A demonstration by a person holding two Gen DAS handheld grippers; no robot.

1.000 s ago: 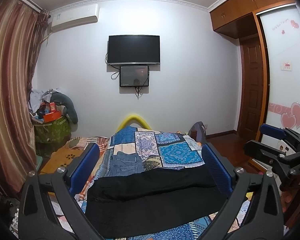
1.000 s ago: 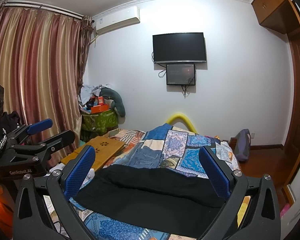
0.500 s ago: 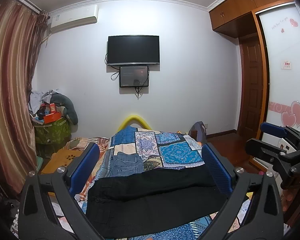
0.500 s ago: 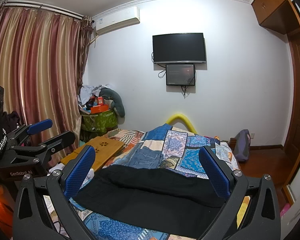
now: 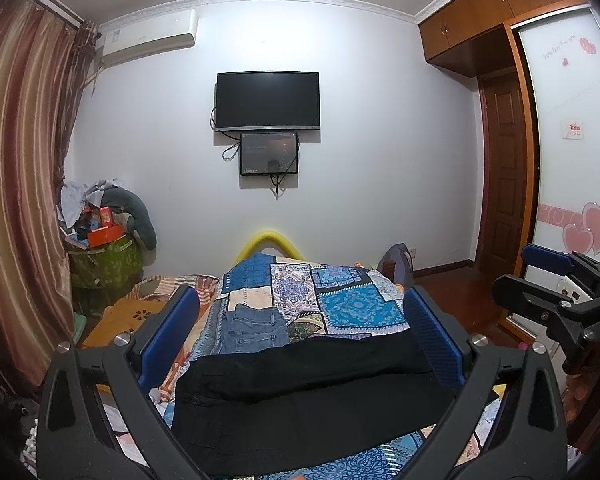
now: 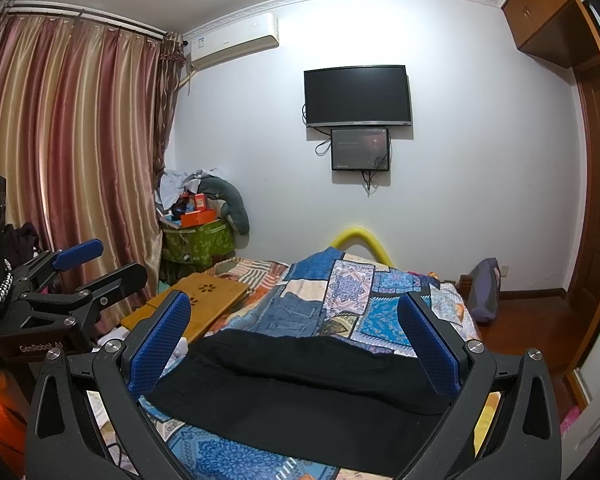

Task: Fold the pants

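Note:
Black pants (image 5: 300, 400) lie flat across the near part of the bed, folded lengthwise; they also show in the right wrist view (image 6: 300, 396). My left gripper (image 5: 298, 336) is open and empty, held above and before the pants. My right gripper (image 6: 296, 340) is open and empty too, above the pants. The right gripper shows at the right edge of the left wrist view (image 5: 556, 292), and the left gripper at the left edge of the right wrist view (image 6: 72, 280).
A patchwork blue bedspread (image 5: 340, 300) covers the bed. Folded blue jeans (image 5: 256, 324) lie behind the black pants. A wooden lap table (image 6: 204, 300) sits at the bed's left. A cluttered green bin (image 5: 100, 256), curtains and a wardrobe (image 5: 560, 160) flank the bed.
Both views have shifted only slightly; the pants and both open grippers stay as they were.

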